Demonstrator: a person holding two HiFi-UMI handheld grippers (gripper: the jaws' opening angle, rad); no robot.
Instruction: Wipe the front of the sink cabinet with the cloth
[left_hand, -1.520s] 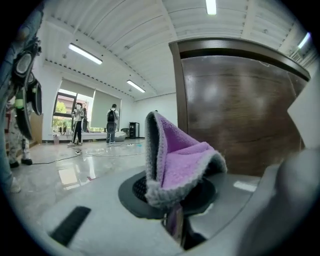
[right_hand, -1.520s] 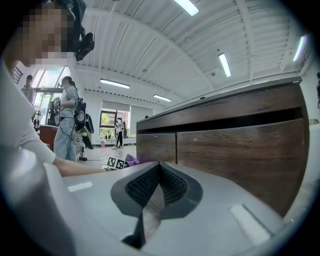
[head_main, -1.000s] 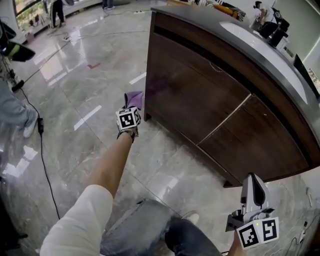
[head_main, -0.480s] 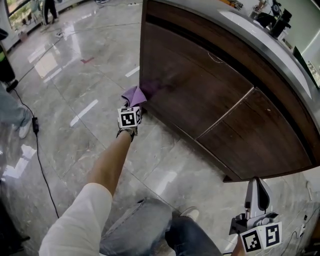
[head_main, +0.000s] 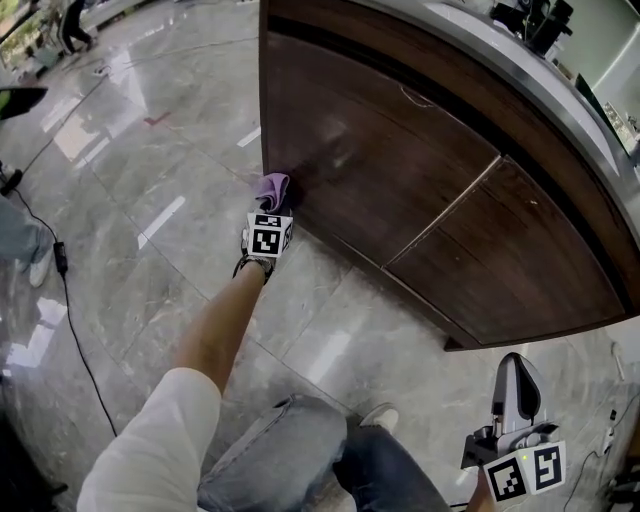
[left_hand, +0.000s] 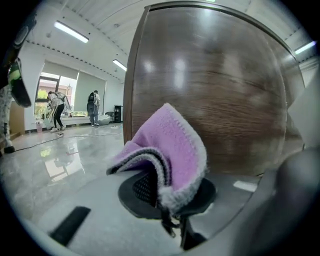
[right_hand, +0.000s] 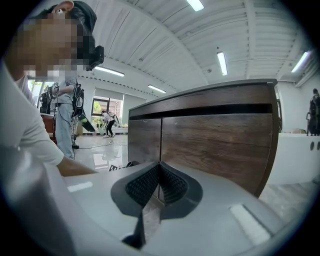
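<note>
The left hand-held gripper pinches the purple cloth against the sink cabinet's lower left edge to wipe it, while the right hand-held gripper hangs aside, pressed together, empty.

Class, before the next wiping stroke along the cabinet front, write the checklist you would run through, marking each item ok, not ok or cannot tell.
1. Cloth gripped: ok. The left gripper is shut on its fold.
2. Cloth pressed on the cabinet: cannot tell. It sits at the low left corner, but contact is unclear.
3. Right gripper out of the way: ok. It is shut, empty and held back from the cabinet.
4. Floor cable away from the person's legs: ok. It lies well off to the left.
</note>
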